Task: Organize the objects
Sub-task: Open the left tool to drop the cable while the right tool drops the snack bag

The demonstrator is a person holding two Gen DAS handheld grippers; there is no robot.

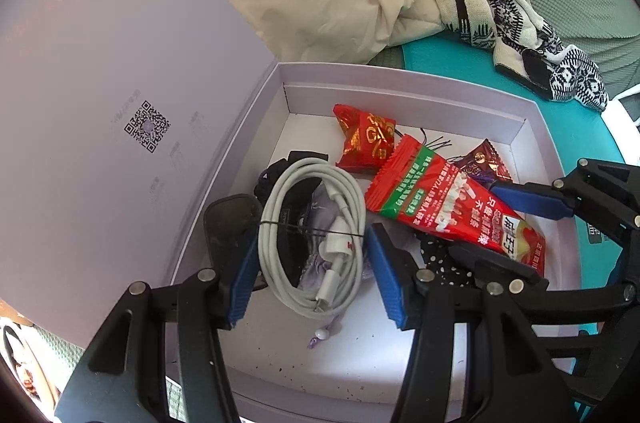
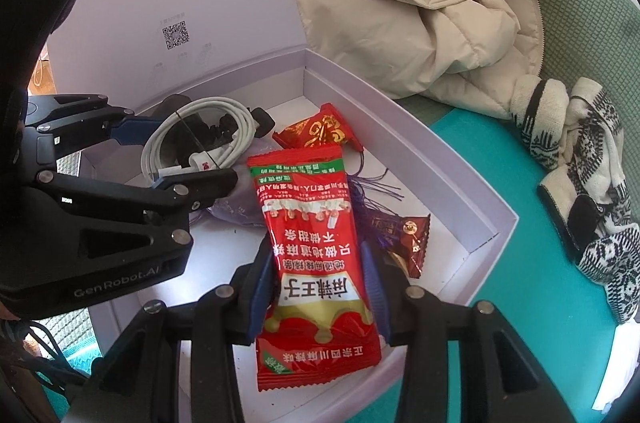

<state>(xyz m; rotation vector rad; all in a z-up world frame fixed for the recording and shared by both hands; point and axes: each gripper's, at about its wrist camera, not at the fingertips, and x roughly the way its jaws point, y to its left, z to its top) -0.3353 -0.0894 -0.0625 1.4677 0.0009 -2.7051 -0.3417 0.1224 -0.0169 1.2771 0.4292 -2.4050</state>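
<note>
The pale lilac box (image 1: 400,79) is bounded by low walls on three sides, and its raised lid (image 1: 100,83) closes off the left. Its far half is crowded by a coiled white cable (image 1: 312,235), a long red snack packet (image 2: 316,255), a small red pouch (image 1: 366,139) and a dark red sachet (image 2: 408,235). Bare floor (image 1: 352,355) is left in the near part of the box. Beyond the far wall, passage is blocked by a heaped beige jacket (image 2: 420,3); a patterned knit scarf (image 2: 580,167) is spread over the teal surface (image 2: 480,159) at right.

Glossy foil snack packet (image 2: 316,263), matt cardboard box (image 2: 452,183)
</note>
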